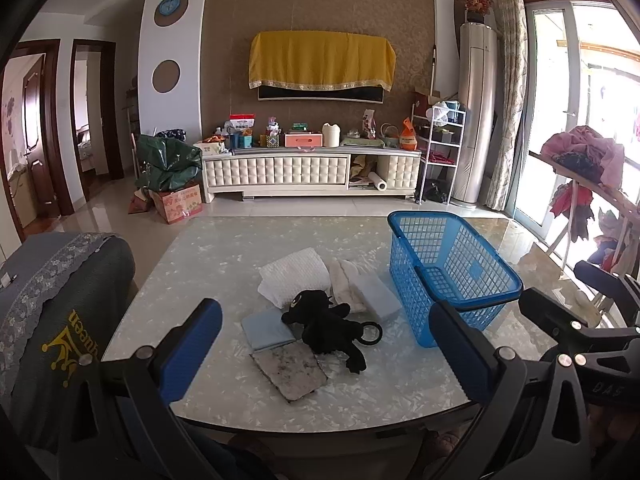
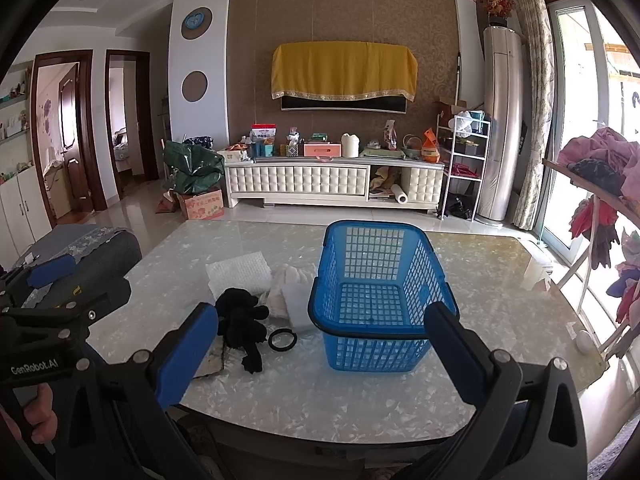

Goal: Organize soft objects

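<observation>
While both grippers hang spread wide and empty, the black plush toy (image 1: 324,328) lies straight ahead of the left gripper (image 1: 324,344), nearer than the right gripper (image 2: 320,356), which faces the blue basket (image 2: 372,300).

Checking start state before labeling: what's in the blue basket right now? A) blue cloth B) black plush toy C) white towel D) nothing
D: the blue basket shows only its bare mesh floor, while the black plush toy, white towel and blue cloth all lie on the table beside it.
</observation>
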### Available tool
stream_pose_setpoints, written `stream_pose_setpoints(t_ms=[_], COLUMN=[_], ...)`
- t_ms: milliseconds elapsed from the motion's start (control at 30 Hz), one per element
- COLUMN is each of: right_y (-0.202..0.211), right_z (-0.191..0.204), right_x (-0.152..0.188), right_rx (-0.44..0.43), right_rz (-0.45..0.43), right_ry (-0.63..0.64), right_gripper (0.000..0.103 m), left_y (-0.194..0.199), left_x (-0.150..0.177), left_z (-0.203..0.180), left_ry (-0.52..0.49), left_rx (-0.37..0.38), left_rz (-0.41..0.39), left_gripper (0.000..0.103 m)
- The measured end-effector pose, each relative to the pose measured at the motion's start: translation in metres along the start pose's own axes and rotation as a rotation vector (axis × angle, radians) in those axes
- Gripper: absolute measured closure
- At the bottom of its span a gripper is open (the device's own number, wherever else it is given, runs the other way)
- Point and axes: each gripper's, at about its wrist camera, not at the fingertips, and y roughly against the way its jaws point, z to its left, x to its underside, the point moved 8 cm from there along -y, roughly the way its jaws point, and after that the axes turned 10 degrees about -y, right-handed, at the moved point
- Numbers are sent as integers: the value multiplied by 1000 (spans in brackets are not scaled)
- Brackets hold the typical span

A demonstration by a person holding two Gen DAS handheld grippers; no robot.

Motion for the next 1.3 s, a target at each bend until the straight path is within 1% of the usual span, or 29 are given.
stream_pose_setpoints(t_ms=[1000,1167,1300], right_y=[5,6,6], right_z=[0,0,-4], right_x=[4,-1,-10], right_rx=[-1,5,32], right_rz=[8,0,-17], right_ry=[-2,4,15], right_gripper=[0,0,0], left_y=[8,7,6], left_x=[-1,-2,-8], left_z=[-3,-3,2], left_ry=[7,2,5], left_rx=[10,11,15], left_rz=[-17,-12,0], left_gripper=[0,0,0])
